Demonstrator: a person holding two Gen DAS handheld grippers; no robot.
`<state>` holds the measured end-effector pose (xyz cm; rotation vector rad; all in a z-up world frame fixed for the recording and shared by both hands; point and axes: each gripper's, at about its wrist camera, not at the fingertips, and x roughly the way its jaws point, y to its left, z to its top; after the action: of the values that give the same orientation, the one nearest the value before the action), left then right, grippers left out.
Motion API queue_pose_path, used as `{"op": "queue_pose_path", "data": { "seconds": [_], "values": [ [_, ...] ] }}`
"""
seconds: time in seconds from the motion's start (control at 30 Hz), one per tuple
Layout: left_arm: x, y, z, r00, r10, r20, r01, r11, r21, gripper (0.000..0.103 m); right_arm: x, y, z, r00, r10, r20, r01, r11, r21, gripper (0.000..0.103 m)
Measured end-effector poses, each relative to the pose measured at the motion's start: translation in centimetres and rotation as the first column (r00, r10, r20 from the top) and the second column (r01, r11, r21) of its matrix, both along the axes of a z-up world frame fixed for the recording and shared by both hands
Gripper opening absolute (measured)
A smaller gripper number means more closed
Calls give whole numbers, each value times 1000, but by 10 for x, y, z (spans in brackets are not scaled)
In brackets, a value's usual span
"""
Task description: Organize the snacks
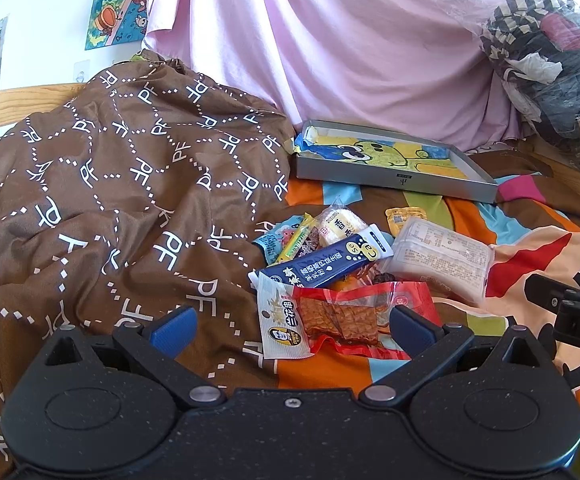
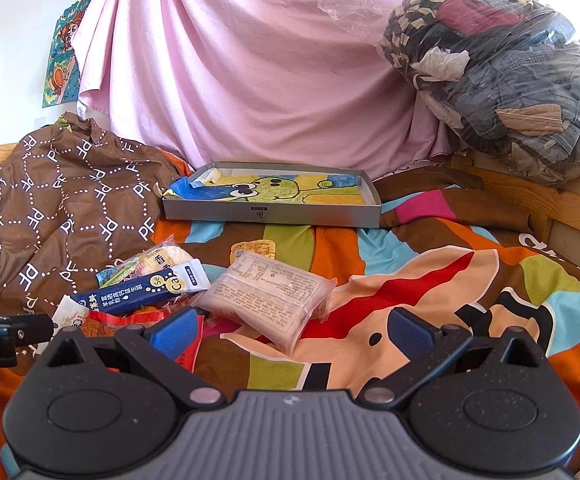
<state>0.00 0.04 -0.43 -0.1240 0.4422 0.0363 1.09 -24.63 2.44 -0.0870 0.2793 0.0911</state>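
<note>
Pink cloth (image 2: 274, 80) hangs as a backdrop behind a bed covered by a bright striped cartoon sheet (image 2: 429, 280), with a brown quilt (image 1: 102, 200) printed in white letters bunched up on the left side. Snacks lie in a loose heap on the sheet where the quilt ends: a navy-blue stick packet (image 1: 325, 262) sits slantwise on top, a red-and-white packet of brown strips (image 1: 337, 320) lies at the near edge of the heap, a pale frosted pouch (image 2: 266, 296) with small print rests to the right of them, and a small yellow sachet (image 2: 253, 250) lies alone a little farther back. Behind the heap, near the pink cloth, a shallow grey tray (image 2: 274, 212) lined with a green cartoon drawing sits on the sheet, with no snacks in it. Left tongs (image 1: 291, 330) are spread wide, their blue pads either side of the red-and-white packet, holding nothing. Right tongs (image 2: 290, 330) are also spread wide and hold nothing, with the frosted pouch just ahead between their tips. A clear bag stuffed with clothes (image 2: 501, 80) is piled on the wooden bed frame at the right, and a cartoon poster (image 1: 118, 4) hangs on the white wall at the upper left.
</note>
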Motion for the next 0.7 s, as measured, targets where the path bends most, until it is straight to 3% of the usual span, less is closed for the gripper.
{"op": "queue_pose_path", "data": {
  "seconds": [0.7],
  "values": [
    [2, -2, -1, 1000, -3, -17, 4, 1000, 19, 102, 4, 1, 0, 999, -38, 5, 39, 999, -17, 103]
  ]
}}
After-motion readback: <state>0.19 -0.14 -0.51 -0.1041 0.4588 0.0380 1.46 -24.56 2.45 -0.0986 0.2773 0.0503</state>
